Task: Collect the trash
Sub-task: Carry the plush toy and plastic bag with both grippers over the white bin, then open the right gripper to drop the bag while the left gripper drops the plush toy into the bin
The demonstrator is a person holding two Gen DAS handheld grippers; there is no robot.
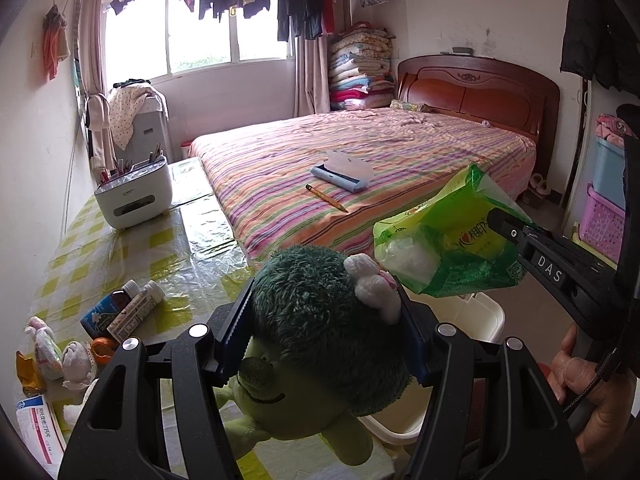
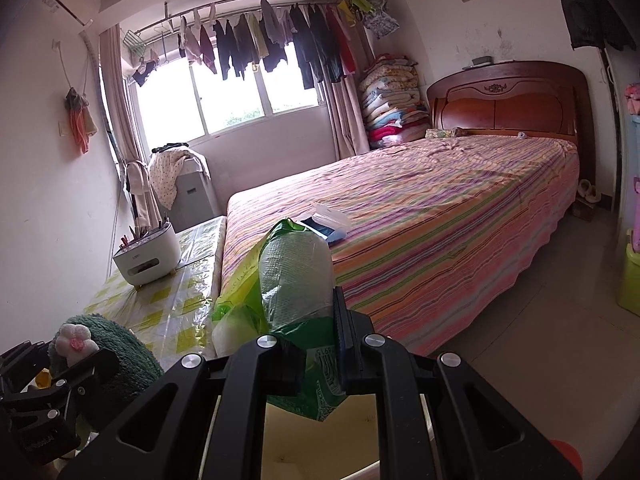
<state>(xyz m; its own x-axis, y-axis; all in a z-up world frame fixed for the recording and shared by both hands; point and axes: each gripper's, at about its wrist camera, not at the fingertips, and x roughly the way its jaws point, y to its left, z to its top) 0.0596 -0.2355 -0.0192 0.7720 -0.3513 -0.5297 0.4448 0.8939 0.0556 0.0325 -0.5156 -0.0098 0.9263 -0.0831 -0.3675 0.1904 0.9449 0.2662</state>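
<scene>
left hand-held gripper [image 1: 328, 344] clamps the green plush toy [image 1: 320, 320] above the bench [image 1: 192, 248]; right hand-held gripper [image 2: 316, 356] pinches the green plastic bag [image 2: 288, 280] over the white bin [image 1: 486, 316]; a thin-film hold may slip, dropping the bag outside

The black left gripper [image 1: 326, 336] fills the lower centre of its own view, its 2 blue-padded fingers [image 1: 236, 336] clamped on the head of a green plush broccoli toy [image 1: 320, 320]. The black right gripper [image 2: 316, 344], lower centre of its view, pinches a green plastic bag [image 2: 280, 280]. A bare hand [image 1: 588, 392] grips its handle at lower right.
</scene>
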